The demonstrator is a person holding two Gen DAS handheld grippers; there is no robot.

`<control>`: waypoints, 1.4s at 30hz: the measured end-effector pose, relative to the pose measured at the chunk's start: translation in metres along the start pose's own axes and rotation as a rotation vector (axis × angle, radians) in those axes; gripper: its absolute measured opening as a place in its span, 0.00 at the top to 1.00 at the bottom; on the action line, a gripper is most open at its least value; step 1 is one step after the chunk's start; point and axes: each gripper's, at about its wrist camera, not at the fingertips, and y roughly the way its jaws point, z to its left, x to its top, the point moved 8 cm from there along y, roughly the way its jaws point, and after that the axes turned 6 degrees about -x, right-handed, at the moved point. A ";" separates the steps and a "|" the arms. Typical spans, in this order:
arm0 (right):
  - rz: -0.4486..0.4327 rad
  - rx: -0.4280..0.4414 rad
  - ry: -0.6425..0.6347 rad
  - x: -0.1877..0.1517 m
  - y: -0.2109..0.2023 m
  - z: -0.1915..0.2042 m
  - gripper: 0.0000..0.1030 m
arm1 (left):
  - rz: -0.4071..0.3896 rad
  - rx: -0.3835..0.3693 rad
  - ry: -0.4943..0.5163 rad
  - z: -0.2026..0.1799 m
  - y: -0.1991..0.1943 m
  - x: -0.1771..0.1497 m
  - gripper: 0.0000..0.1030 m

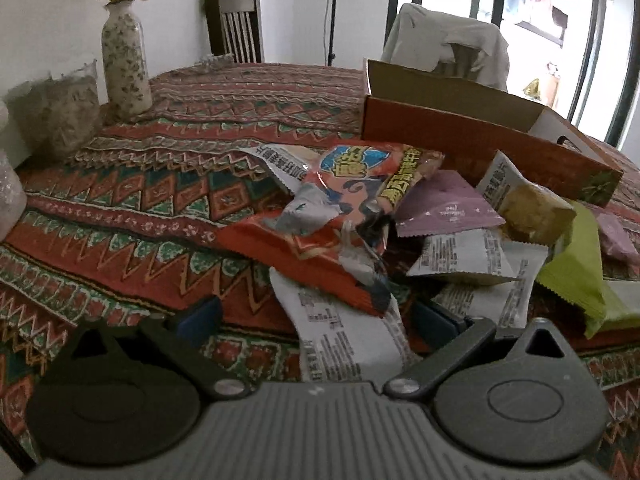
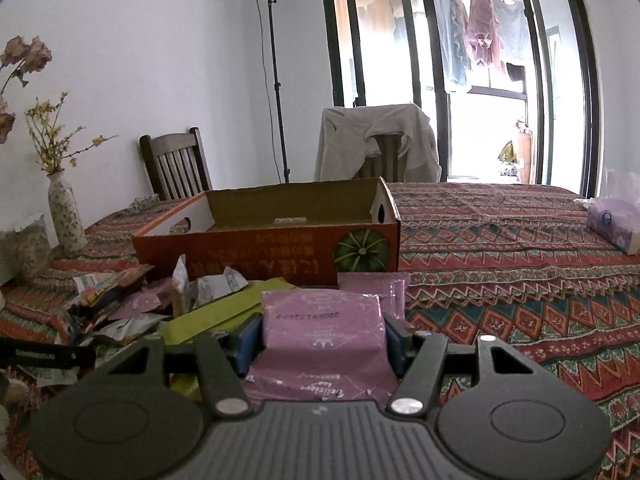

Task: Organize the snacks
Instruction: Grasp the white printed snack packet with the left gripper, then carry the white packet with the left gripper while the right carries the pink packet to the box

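R gripper (image 2: 322, 338): jaws clamped on a purple snack pkt (image 2: 322, 320), held w/ the orange box (image 2: 280, 254) at 12 o'clock; pkt's lower end is cut off by the gripper body. L gripper (image 1: 320, 318): jaws wide apart, nothing held; a white pkt (image 1: 344, 336) lies between them, partly buried under an orange bag (image 1: 316, 248). Snack pile (image 1: 460, 232) spreads toward 2 o'clock; print too blurred to be read. Box interior is mostly hidden.
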 end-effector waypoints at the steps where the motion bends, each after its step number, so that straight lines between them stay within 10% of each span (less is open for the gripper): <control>1: 0.000 -0.001 -0.001 0.000 0.000 0.000 0.42 | -0.001 0.011 0.009 -0.001 -0.001 -0.001 0.03; 8: 0.014 0.006 0.003 -0.004 0.002 0.000 0.42 | -0.036 -0.007 0.057 -0.019 -0.019 -0.009 0.54; 18: 0.013 0.017 0.012 -0.007 -0.005 -0.001 0.42 | -0.082 -0.159 -0.050 -0.015 -0.046 -0.011 0.59; 42: -0.105 0.018 -0.012 0.040 -0.022 0.010 0.42 | -0.304 -0.336 0.073 -0.081 -0.093 0.044 0.59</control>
